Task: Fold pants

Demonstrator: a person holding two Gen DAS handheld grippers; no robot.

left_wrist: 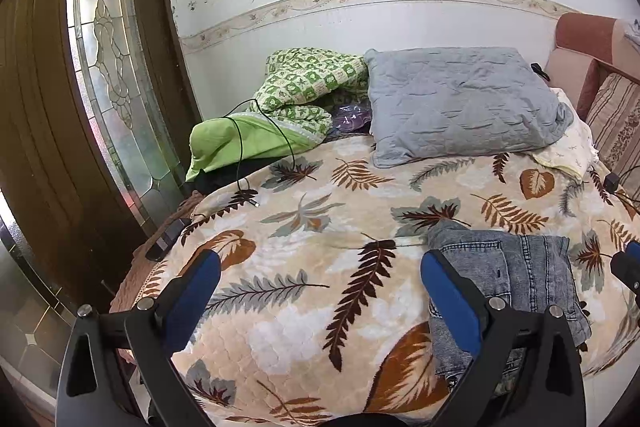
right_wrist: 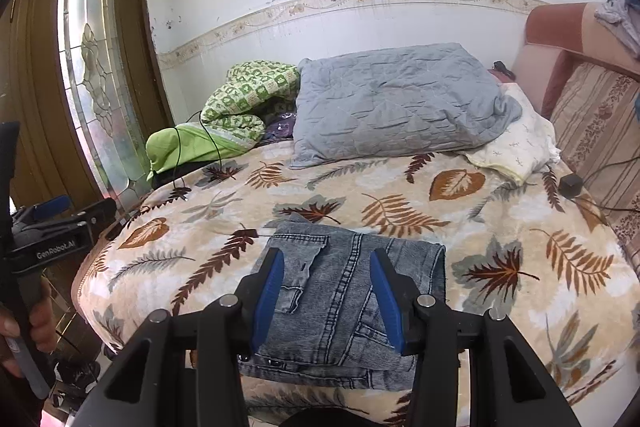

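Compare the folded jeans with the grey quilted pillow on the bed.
The folded jeans are mottled blue denim with seams and a pocket; the grey quilted pillow is plain grey with stitched quilting. The jeans lie flat near the front edge of the bed; the pillow sits plump near the wall. The jeans look smaller than the pillow. Both rest on the leaf-print blanket.

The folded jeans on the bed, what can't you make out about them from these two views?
- Near edge of the faded blue denim jeans: right wrist view, hidden behind the right tongs.
- Jeans' left part: left wrist view, covered by the left tongs' blue finger.
- Layers underneath: hidden by the top fold.
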